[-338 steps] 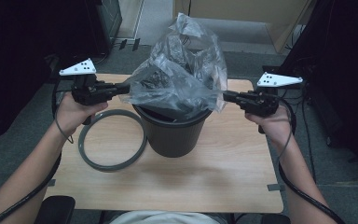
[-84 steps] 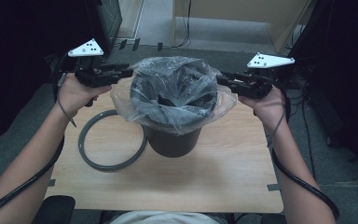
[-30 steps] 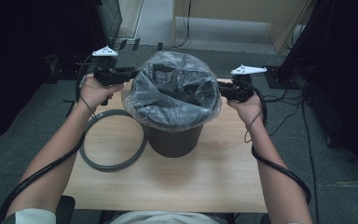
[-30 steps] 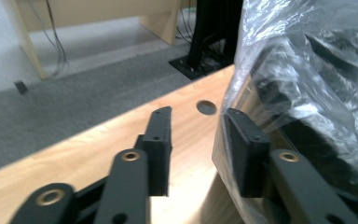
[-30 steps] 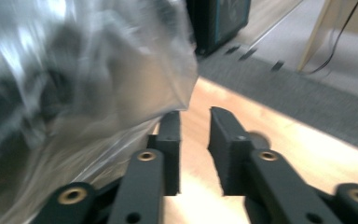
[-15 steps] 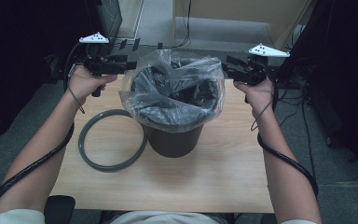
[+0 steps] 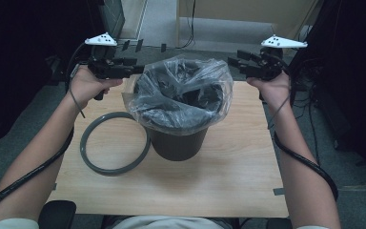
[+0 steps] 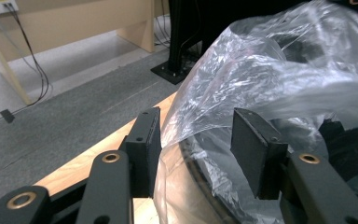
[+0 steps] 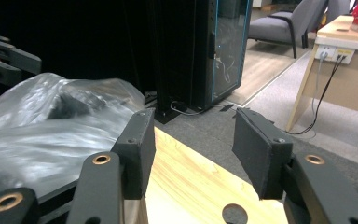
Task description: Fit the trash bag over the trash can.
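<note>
A dark bin [image 7: 177,140] stands mid-table with a clear plastic bag [image 7: 181,88] spread over its rim. My left gripper [image 7: 137,69] is at the bag's left edge. In the left gripper view it [image 8: 196,135] is open, with loose bag film [image 8: 270,74] lying between the jaws and the bin's rim [image 8: 200,172] below. My right gripper [image 7: 232,62] hovers off the bag's far right edge. In the right gripper view it [image 9: 193,140] is open with nothing between the jaws, and the bag [image 9: 51,126] lies to its left.
A grey ring [image 7: 114,143] lies flat on the wooden table [image 7: 238,181], left of the bin. A dark cabinet [image 9: 200,51] stands beyond the table's far edge, and cables trail from both hands. The table's near half is bare wood.
Over the sequence the bag went from bunched up above the bin to spread over its rim. Since half a second ago both grippers have drawn slightly outward from the bag's edges.
</note>
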### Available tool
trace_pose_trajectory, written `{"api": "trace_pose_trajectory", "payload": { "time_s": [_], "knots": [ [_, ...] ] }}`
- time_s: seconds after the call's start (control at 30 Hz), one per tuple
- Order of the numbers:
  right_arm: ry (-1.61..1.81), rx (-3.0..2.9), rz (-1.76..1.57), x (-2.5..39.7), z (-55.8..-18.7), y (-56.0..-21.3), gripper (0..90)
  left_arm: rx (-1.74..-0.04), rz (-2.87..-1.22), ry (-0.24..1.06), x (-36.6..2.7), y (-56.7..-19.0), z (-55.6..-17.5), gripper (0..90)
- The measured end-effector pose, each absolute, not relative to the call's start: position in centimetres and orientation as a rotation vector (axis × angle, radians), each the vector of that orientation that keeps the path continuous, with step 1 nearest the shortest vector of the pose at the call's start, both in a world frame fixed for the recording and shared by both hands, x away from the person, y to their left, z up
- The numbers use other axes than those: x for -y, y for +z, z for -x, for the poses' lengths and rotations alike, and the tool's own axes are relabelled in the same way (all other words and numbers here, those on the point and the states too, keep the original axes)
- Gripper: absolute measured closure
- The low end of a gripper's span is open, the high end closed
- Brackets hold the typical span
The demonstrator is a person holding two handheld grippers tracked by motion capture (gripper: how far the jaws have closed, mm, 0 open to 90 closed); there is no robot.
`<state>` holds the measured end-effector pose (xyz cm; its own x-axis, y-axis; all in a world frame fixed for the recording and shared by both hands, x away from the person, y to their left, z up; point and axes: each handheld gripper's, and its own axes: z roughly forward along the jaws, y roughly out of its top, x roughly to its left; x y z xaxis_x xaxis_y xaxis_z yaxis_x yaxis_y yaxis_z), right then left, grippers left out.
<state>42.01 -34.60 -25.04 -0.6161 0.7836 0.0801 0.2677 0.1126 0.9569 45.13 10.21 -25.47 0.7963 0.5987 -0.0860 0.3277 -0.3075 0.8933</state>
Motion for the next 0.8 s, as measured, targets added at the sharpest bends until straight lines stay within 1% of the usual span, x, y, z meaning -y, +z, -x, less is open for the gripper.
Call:
{"api": "trace_pose_trajectory", "payload": {
  "time_s": [0.13, 0.27, 0.4, 0.47, 0.5, 0.57, 0.6, 0.63, 0.7, 0.73, 0.77, 0.8],
  "knots": [
    [1.535, -1.968, -0.971, 34.7, -41.1, -23.3, 48.4, -0.687, -1.92, 0.314, -9.9, -25.4, -45.5, 50.9],
    [1.587, -2.013, -0.88, 33.6, -40.0, -22.1, 46.3, -0.673, -1.928, 0.304, -9.1, -25.8, -46.2, 49.1],
    [1.63, -2.085, -0.777, 32.1, -38.9, -22.2, 44.6, -0.676, -1.953, 0.279, -7.7, -26.4, -47.3, 48.6],
    [1.629, -2.13, -0.734, 31.4, -38.4, -22.9, 43.4, -0.685, -1.972, 0.284, -6.9, -26.8, -47.8, 50.0],
    [1.623, -2.149, -0.719, 31.1, -38.3, -23.2, 41.9, -0.691, -1.975, 0.289, -6.7, -26.9, -48.0, 51.0],
    [1.559, -2.188, -0.688, 30.7, -38.5, -24.0, 37.9, -0.724, -1.963, 0.291, -6.4, -27.0, -48.5, 56.2],
    [1.524, -2.2, -0.679, 30.6, -38.7, -24.3, 35.6, -0.747, -1.943, 0.294, -6.3, -27.0, -48.8, 56.8],
    [1.483, -2.216, -0.672, 30.4, -39.2, -24.7, 33.7, -0.759, -1.933, 0.287, -6.2, -27.0, -49.0, 61.4],
    [1.457, -2.241, -0.696, 30.3, -40.1, -25.5, 30.8, -0.754, -1.925, 0.306, -6.1, -27.0, -49.3, 65.7],
    [1.447, -2.249, -0.715, 30.3, -40.7, -25.9, 31.4, -0.744, -1.928, 0.308, -6.0, -27.0, -49.5, 70.9],
    [1.425, -2.242, -0.744, 30.3, -41.3, -26.4, 35.4, -0.744, -1.926, 0.308, -5.9, -27.0, -49.5, 73.4],
    [1.408, -2.24, -0.767, 30.3, -41.7, -26.7, 42.0, -0.743, -1.935, 0.308, -5.8, -27.0, -49.7, 75.9]
  ]
}}
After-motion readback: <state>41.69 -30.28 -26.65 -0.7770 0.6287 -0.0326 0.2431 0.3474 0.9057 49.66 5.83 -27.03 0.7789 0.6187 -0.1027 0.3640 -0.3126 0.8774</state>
